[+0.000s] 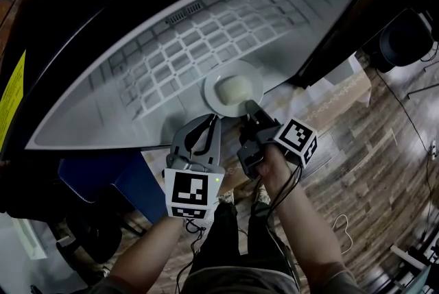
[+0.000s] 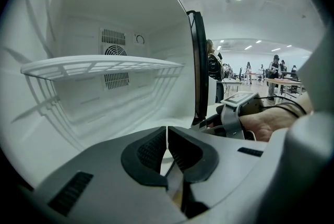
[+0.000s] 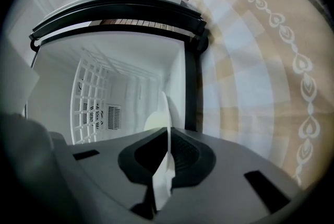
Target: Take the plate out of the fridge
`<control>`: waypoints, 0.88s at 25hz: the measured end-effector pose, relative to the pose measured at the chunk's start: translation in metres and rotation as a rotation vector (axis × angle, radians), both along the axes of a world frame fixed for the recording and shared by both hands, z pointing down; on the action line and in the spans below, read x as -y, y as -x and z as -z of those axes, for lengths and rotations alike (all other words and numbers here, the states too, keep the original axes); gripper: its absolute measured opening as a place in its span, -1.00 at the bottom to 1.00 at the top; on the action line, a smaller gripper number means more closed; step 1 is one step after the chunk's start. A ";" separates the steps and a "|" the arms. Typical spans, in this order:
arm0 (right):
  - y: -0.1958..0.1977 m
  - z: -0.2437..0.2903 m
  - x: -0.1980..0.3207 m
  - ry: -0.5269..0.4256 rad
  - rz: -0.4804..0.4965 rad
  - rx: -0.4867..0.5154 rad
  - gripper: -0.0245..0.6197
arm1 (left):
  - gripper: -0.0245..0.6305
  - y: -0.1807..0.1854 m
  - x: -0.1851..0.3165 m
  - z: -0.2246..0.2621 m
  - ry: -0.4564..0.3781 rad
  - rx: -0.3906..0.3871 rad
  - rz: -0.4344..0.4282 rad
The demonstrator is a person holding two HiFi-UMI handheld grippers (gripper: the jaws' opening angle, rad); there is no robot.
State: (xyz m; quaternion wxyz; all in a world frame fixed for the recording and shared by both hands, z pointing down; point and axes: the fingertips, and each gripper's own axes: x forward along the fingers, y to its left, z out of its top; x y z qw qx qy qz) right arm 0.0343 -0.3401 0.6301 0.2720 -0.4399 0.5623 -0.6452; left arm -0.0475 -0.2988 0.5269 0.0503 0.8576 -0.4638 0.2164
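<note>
A white plate with a pale lump of food sits at the front of the open fridge's white floor. My right gripper is shut on the plate's near rim. In the right gripper view the plate stands edge-on, clamped between the dark pads of that gripper, with the lump to its left. My left gripper hovers just left of the plate, shut with nothing in it. In the left gripper view its pads meet.
A white wire shelf spans the fridge further in, with a fan vent on the back wall. The fridge's black frame edge is at the right. A beige patterned cloth lies beside the fridge. A blue object sits below left.
</note>
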 end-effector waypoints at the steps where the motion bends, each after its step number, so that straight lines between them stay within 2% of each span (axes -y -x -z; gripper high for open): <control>1: -0.001 0.001 -0.001 0.004 -0.008 0.004 -0.83 | -0.85 0.001 0.000 0.001 -0.001 0.001 -0.002; 8: -0.014 0.008 -0.005 0.009 -0.045 0.014 -0.83 | -0.85 0.007 0.007 0.006 -0.011 0.002 -0.016; 15: -0.045 0.046 -0.012 0.020 -0.081 0.036 -0.83 | -0.85 -0.006 0.009 0.027 -0.039 0.004 -0.024; 22: -0.074 0.097 -0.024 0.014 -0.116 0.010 -0.83 | -0.85 -0.012 0.004 0.070 -0.083 -0.050 -0.001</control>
